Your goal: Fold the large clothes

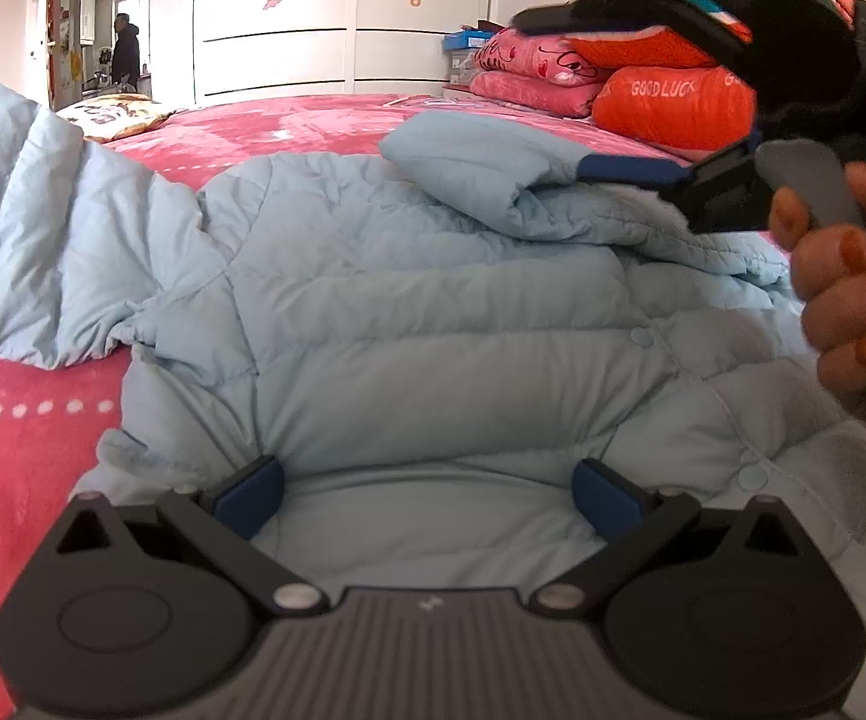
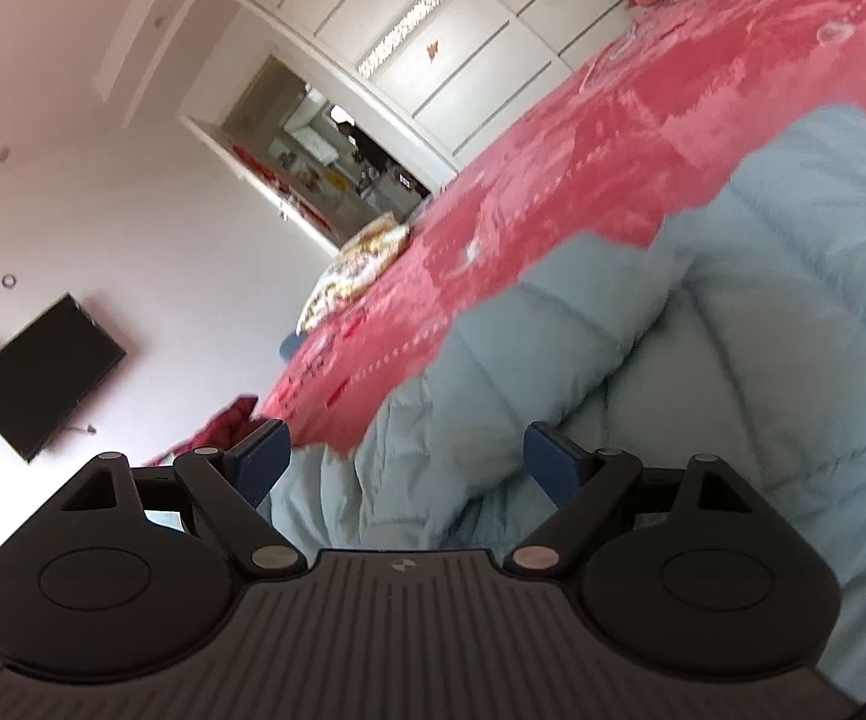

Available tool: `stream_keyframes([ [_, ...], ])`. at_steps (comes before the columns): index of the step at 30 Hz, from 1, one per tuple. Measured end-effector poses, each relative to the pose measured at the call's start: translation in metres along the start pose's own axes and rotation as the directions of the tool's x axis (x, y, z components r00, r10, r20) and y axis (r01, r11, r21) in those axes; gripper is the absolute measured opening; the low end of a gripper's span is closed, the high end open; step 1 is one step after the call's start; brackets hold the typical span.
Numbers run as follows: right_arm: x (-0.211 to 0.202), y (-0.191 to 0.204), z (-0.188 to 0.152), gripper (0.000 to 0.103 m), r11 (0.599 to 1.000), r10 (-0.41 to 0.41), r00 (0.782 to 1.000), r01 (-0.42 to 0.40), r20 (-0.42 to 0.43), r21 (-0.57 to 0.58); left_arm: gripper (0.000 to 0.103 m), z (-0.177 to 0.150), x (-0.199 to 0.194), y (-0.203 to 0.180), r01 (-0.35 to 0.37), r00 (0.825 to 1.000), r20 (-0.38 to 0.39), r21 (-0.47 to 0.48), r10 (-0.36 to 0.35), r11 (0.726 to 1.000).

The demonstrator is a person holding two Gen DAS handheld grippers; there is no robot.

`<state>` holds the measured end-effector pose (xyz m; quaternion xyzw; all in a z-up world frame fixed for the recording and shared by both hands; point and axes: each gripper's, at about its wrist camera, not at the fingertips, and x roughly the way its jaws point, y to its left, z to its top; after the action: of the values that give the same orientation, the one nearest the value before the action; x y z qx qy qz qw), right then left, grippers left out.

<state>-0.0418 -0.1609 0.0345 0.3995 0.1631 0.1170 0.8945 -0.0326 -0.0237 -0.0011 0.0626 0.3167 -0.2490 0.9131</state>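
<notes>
A pale blue puffer jacket (image 1: 421, 312) is spread across the pink bedspread (image 1: 19, 438), and every place below is given relative to that jacket. The left claw (image 1: 427, 495) is held low over the jacket's near edge, its blue-padded fingers (image 1: 250, 495) set wide apart with quilted fabric seen between them; whether the pads press into the cloth cannot be told. One sleeve (image 1: 19, 222) is stretched out to the left of the body panel. At the jacket's far right, the other sleeve (image 1: 481, 162) is seen folded across the body; a blue finger of the right claw (image 1: 631, 171) is seen against its cuff, and whether the cuff is gripped cannot be told from that view. The claw's handle is wrapped by a hand (image 1: 841, 276) with orange-painted nails. In the right wrist view the right claw (image 2: 406, 465) is seen tilted, its fingers wide apart, with jacket fabric beyond them and nothing between the pads. Beyond the jacket, stacked pink and orange bedding (image 1: 667, 102) lies on the bed, and a white wardrobe (image 1: 337, 24) stands behind it. Far past the left sleeve, a person (image 1: 126, 51) is seen standing in a doorway.
</notes>
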Motion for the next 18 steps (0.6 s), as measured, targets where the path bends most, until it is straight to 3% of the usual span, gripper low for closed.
stream_keyframes([
  [3,-0.013,-0.015,0.003,0.103,0.999,-0.034,0.998,0.033,0.054,0.022,0.102,0.001,-0.001,0.001,0.004,1.0,-0.003,-0.005,-0.004,1.0],
  [7,-0.033,-0.036,0.01,0.103,0.987,-0.156,0.98,0.152,0.121,0.045,0.099,0.007,-0.005,0.007,0.016,1.0,-0.01,-0.038,-0.016,0.999],
  [11,-0.036,-0.068,0.01,0.103,0.958,-0.256,0.962,0.239,0.099,0.159,0.09,0.019,-0.015,0.007,-0.006,1.0,-0.014,-0.055,0.006,0.998],
  [14,-0.038,-0.087,0.008,0.103,0.928,-0.308,0.949,0.284,0.067,0.241,0.09,0.039,-0.03,0.002,-0.016,0.999,0.043,-0.055,0.019,0.998],
  [18,-0.046,-0.092,0.008,0.103,0.908,-0.322,0.943,0.283,0.084,0.311,0.09,0.072,-0.032,-0.016,-0.037,0.995,0.093,0.016,0.035,0.999],
])
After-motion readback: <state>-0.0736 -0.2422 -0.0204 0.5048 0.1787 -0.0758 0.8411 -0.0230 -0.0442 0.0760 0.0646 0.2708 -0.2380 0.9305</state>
